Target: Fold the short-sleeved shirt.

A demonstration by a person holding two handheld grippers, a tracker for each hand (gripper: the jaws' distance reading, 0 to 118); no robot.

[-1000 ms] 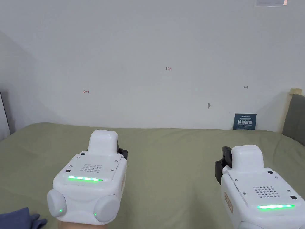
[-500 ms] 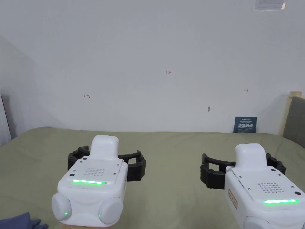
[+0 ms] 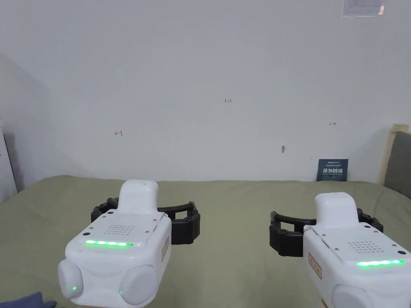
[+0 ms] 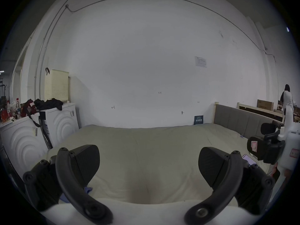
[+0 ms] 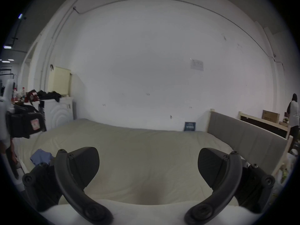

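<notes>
A crumpled blue shirt [image 3: 24,300] lies at the near left edge of the olive-green bed [image 3: 228,240], low and to the left of my left gripper. It also shows as a blue heap [image 5: 41,158] in the right gripper view and as a scrap [image 4: 87,190] behind a jaw in the left gripper view. My left gripper [image 3: 145,214] hovers over the bed with its jaws spread wide and nothing between them [image 4: 148,163]. My right gripper [image 3: 326,225] hovers level with it on the right, also open and empty [image 5: 148,163].
A white wall backs the bed, with a small dark blue sign [image 3: 332,170] at its foot. A grey headboard [image 3: 399,160] closes the right side. White appliances [image 4: 61,123] with dark clothes and a cream basket [image 4: 56,85] stand on the left. A person [image 4: 286,98] stands far right.
Both grippers went from shut a second ago to wide open. The left gripper has sunk slightly toward me. The head camera has tilted a little.
</notes>
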